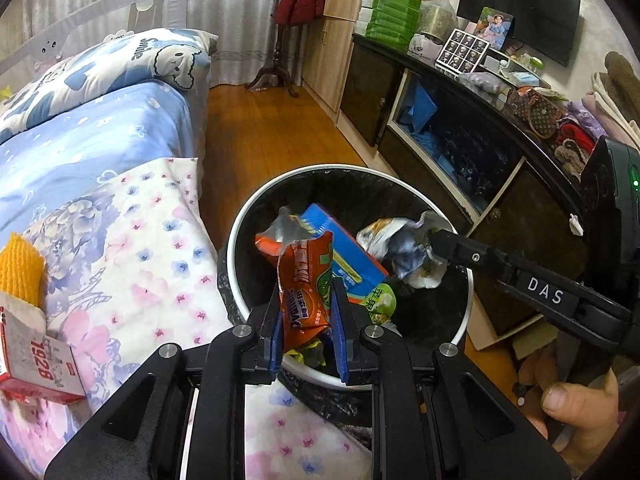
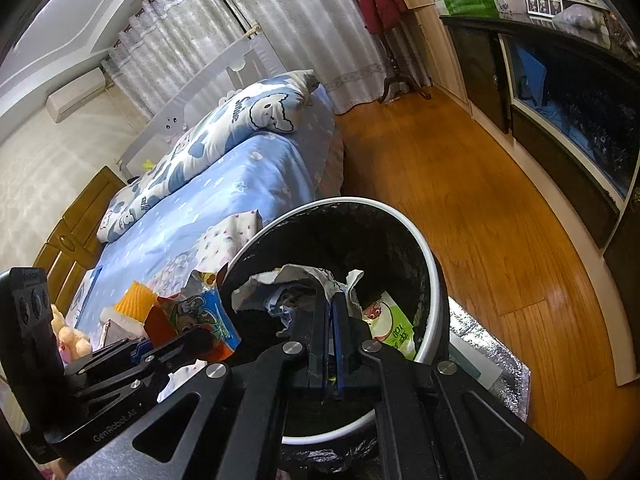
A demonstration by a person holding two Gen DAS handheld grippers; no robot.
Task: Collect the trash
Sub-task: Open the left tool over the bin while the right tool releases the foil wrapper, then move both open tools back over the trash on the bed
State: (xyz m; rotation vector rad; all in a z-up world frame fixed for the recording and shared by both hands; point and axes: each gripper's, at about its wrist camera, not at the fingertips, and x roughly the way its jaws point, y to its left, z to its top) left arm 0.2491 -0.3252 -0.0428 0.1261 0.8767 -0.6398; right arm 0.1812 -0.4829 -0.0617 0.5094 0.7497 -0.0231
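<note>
Pinched between the left gripper's (image 1: 306,316) fingers, an orange snack wrapper (image 1: 305,280) hangs over the bin (image 1: 236,236); the right gripper (image 2: 332,312) clamps crumpled paper (image 2: 280,280) there too. Released near the rim, either could land on the bed (image 1: 132,248)

Bin (image 1: 240,240) mouth half clogged by a blue box (image 1: 344,248) — far side free.

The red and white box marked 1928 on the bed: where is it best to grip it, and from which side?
Probably the open flap end of the red and white box. It lies flat on the bed, so its broad faces give no hold. Come from above, beside the yellow knitted item, and pinch the raised flap.
</note>
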